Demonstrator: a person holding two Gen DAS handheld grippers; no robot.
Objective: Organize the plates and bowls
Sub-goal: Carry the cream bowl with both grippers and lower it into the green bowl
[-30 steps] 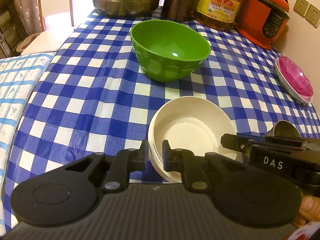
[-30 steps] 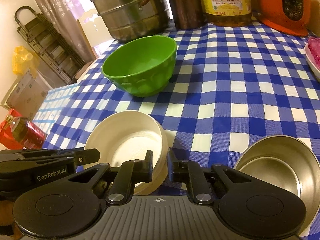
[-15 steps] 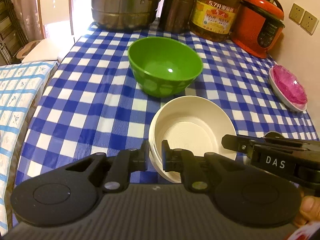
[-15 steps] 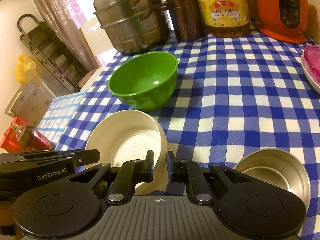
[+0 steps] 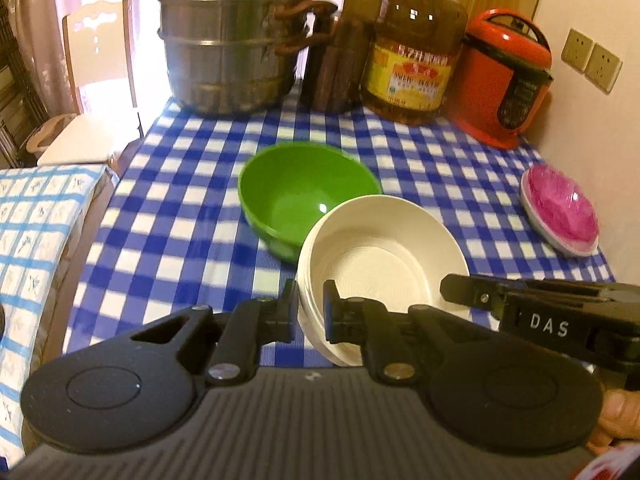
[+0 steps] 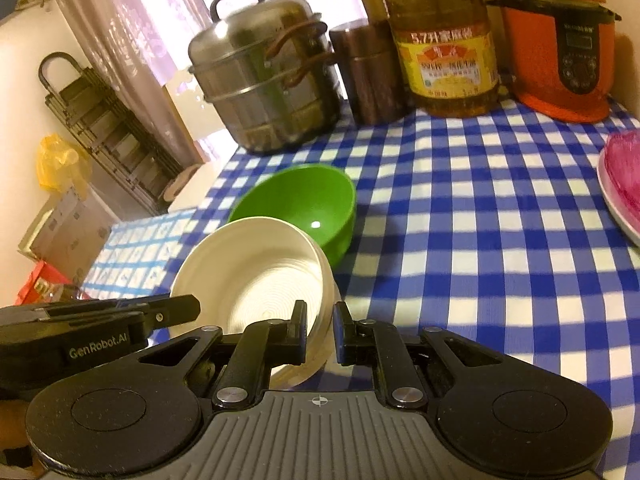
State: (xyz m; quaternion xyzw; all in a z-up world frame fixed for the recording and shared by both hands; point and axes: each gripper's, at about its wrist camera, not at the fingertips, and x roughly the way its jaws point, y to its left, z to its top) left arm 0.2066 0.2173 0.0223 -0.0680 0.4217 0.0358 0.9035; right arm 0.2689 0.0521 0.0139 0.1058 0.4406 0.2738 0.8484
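Note:
A cream bowl (image 5: 384, 256) hangs in the air above the blue checked tablecloth (image 5: 180, 208), tilted, just in front of the green bowl (image 5: 304, 196). My left gripper (image 5: 311, 308) is shut on the cream bowl's near-left rim. My right gripper (image 6: 320, 326) is shut on the right rim of the same cream bowl (image 6: 256, 280). The green bowl (image 6: 304, 204) stands empty on the cloth behind it. At the right edge of the table a pink bowl sits in a white plate (image 5: 560, 212). Each gripper's side shows in the other's view.
Along the back of the table stand a steel steamer pot (image 5: 232, 40), a brown canister (image 5: 336, 68), a large oil bottle (image 5: 416, 48) and an orange rice cooker (image 5: 504, 80). A chair (image 5: 96, 80) and a second checked surface (image 5: 36, 240) lie to the left.
Both grippers have risen with the cream bowl, lifting it off the cloth toward the green bowl. The steel bowl at the lower right has dropped out of both views.

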